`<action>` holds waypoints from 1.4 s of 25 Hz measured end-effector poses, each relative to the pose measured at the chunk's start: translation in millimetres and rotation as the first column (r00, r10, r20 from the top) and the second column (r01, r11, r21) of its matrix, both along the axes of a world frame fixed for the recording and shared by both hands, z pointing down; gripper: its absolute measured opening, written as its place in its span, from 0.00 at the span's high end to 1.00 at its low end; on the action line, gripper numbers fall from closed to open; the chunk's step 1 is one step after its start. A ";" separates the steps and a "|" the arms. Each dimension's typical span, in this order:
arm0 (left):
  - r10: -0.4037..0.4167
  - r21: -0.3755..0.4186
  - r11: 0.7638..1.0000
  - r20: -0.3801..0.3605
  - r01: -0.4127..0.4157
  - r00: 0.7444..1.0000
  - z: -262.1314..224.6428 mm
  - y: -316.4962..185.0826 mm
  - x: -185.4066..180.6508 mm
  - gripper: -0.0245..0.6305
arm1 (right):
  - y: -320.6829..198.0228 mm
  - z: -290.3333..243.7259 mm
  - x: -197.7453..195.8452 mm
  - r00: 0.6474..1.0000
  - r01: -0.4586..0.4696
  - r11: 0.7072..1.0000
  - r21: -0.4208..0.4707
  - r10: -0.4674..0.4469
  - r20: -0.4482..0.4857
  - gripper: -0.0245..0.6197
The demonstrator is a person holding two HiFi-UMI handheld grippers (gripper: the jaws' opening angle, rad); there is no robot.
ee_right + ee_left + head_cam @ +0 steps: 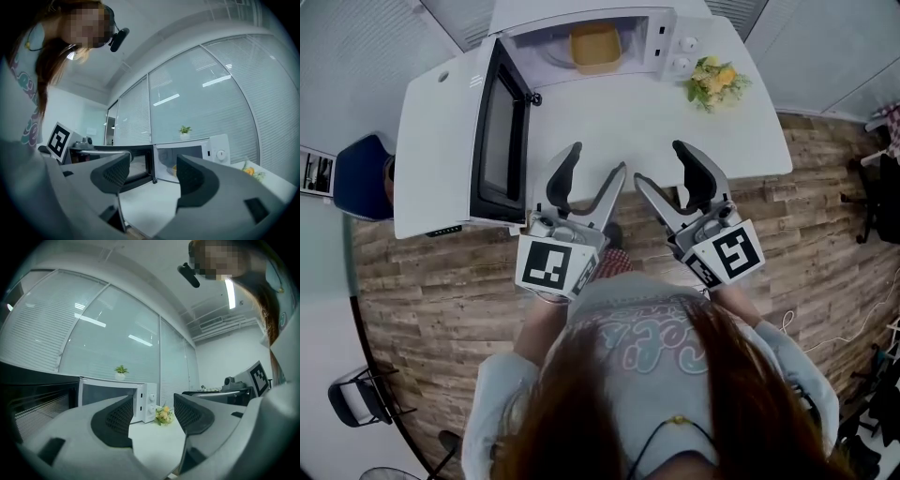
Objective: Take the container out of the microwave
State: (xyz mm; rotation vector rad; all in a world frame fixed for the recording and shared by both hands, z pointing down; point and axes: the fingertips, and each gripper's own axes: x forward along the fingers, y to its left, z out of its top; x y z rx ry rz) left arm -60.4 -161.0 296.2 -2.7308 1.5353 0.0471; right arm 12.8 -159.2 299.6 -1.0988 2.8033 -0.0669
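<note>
Container (595,45) lies in the microwave (661,37) at top centre, straight beyond the released, empty left tongs (596,161); right tongs (660,163) likewise released.

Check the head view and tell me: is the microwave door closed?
No, the microwave door is swung wide open, and the yellow container shows inside the microwave.
</note>
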 end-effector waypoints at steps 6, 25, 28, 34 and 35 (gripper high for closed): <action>0.016 -0.003 1.000 -0.003 -0.016 1.000 -2.4 -36.2 -6.1 0.58 | -36.2 -0.9 -5.5 1.000 -0.021 1.000 -0.005 0.021 -0.012 0.49; 0.055 -0.017 0.998 0.011 -0.055 0.998 0.3 -127.2 -30.5 0.58 | -127.2 -11.6 -35.0 0.998 -0.037 0.999 -0.007 0.038 0.058 0.49; 0.059 -0.019 0.998 0.011 -0.059 0.998 1.5 -134.2 -33.2 0.58 | -134.7 -12.5 -37.6 0.997 -0.040 0.999 -0.007 0.041 0.070 0.49; 0.063 -0.027 0.998 -0.013 -0.063 0.998 4.2 -145.2 -35.0 0.58 | -147.0 -9.8 -37.4 0.997 -0.054 0.999 -0.005 0.054 0.061 0.49; 0.062 -0.029 0.998 -0.015 -0.062 0.998 5.3 -146.4 -35.0 0.58 | -147.8 -8.9 -36.7 0.997 -0.054 0.999 -0.006 0.054 0.060 0.49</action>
